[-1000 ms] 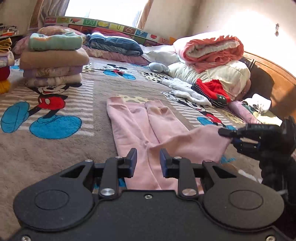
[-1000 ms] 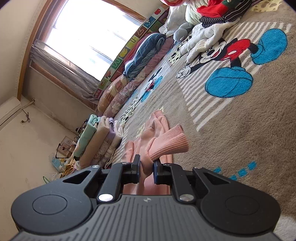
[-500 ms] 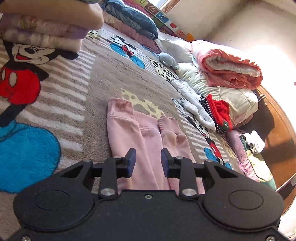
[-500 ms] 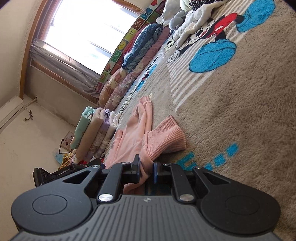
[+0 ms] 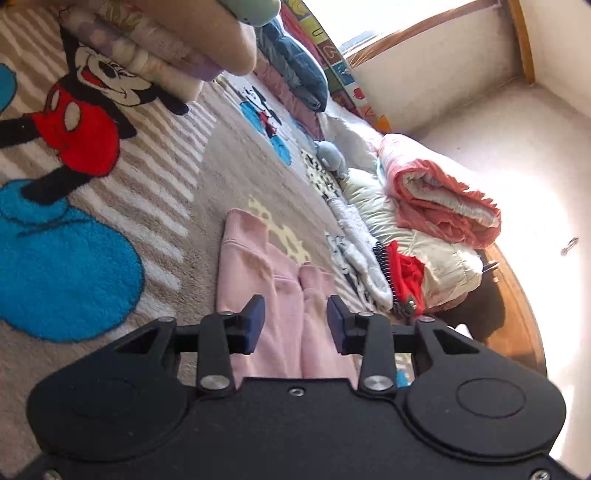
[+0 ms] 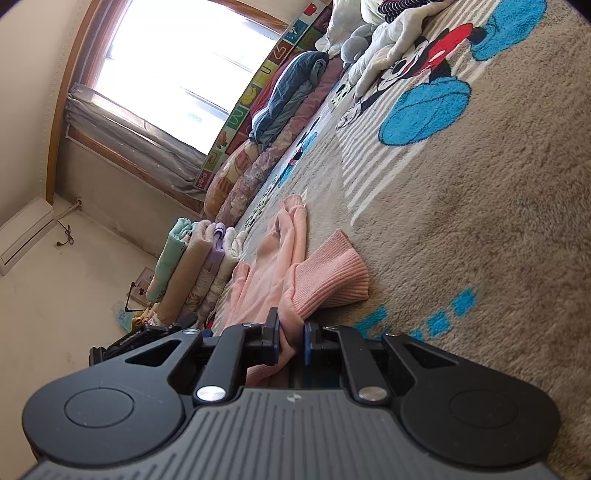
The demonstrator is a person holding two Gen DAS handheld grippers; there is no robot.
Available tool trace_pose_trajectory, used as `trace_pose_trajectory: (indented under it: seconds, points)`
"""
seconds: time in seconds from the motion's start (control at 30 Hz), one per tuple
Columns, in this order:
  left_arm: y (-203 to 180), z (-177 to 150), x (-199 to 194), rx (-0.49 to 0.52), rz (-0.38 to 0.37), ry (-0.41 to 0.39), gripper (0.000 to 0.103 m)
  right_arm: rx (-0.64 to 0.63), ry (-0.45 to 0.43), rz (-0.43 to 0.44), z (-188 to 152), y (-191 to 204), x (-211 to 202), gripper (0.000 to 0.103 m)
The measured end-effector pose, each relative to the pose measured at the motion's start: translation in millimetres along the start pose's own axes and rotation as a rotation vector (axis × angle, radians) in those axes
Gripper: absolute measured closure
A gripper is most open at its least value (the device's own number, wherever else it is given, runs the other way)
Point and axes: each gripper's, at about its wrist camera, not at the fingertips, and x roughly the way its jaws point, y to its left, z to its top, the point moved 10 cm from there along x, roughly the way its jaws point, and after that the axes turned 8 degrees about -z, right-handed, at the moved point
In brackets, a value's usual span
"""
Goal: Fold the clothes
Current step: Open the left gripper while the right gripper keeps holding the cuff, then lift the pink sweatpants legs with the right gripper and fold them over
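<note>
From my left wrist view, the near end of the pink garment (image 5: 291, 325) vanishes behind the left gripper's (image 5: 295, 325) black body, so I can't see how its lower part lies. The stack of folded clothes (image 5: 162, 40) is cut off by the top edge. The window (image 5: 388, 22) is blown out to white. In my right wrist view, the fabric pinched in the right gripper (image 6: 290, 341) disappears under the housing, and I can't tell which part of the garment it is. A black device (image 6: 125, 341) at the left is half hidden; its lettering is too small to read.
</note>
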Motion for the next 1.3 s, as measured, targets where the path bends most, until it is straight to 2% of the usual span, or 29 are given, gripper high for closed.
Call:
trace_pose_trajectory:
  seconds: [0.03,0.07,0.13,0.17,0.27,0.37,0.4,0.47,0.5,0.63,0.7,0.73,0.83,0.9,1.03,1.13,1.3]
  points:
    - [-1.4,-6.3,-0.9,-0.015,-0.014,0.005,0.057,0.000,0.000,-0.001,0.1,0.2,0.3,0.091]
    - [2.8,-14.7,2.9,-0.023,0.003,0.025,0.056,0.000,0.000,-0.001,0.3,0.4,0.5,0.091]
    - [22.6,-32.1,13.7,-0.032,0.099,0.078,0.058,0.000,0.001,-0.002,0.6,0.8,1.1,0.091]
    - [24.2,-35.7,15.7,-0.033,0.112,0.078,0.063,0.000,0.001,-0.003,0.8,1.0,1.3,0.091]
    - [3.6,-34.0,-2.7,-0.035,0.068,0.030,0.061,0.010,0.007,-0.003,2.0,3.2,0.5,0.090]
    - [-12.4,-50.4,-20.2,-0.051,-0.002,0.019,0.057,0.013,0.002,-0.011,3.5,7.7,-2.4,0.088]
    - [-11.2,-61.2,-22.1,-0.056,0.004,0.037,0.056,0.022,-0.001,-0.010,3.9,9.4,-3.5,0.088]
    - [-5.5,-84.2,-25.2,-0.037,0.075,0.082,0.056,0.031,-0.004,-0.015,4.3,13.7,-4.9,0.088]
    - [-10.2,-93.2,-27.8,0.004,0.088,0.102,0.056,0.027,-0.004,-0.023,4.4,16.5,-5.1,0.088]
    - [-45.4,-118.3,-42.3,0.168,0.028,0.145,0.055,-0.023,0.004,-0.044,4.8,32.7,-9.2,0.088]
    - [-48.4,-132.5,-48.1,0.250,0.043,0.167,0.053,-0.039,0.002,-0.055,6.9,39.4,-12.6,0.088]
    - [-50.7,-140.7,-49.6,0.323,0.066,0.188,0.053,-0.041,0.000,-0.061,9.0,42.3,-14.0,0.088]
    - [-62.7,-167.1,-47.7,0.704,0.198,0.271,0.053,-0.056,-0.004,-0.080,16.1,52.6,-17.2,0.088]
    - [-64.5,-181.0,-49.3,0.829,0.215,0.297,0.053,-0.083,-0.003,-0.094,21.2,62.7,-17.2,0.088]
    - [-61.8,-194.3,-51.2,0.966,0.233,0.312,0.053,-0.136,0.003,-0.126,31.3,83.3,-16.1,0.088]
    - [-60.1,-196.3,-47.4,1.023,0.247,0.306,0.053,-0.162,0.028,-0.155,35.8,98.5,-9.0,0.088]
    - [-41.7,-208.5,-41.8,1.071,0.285,0.390,0.053,-0.189,0.065,-0.199,38.9,117.0,12.5,0.088]
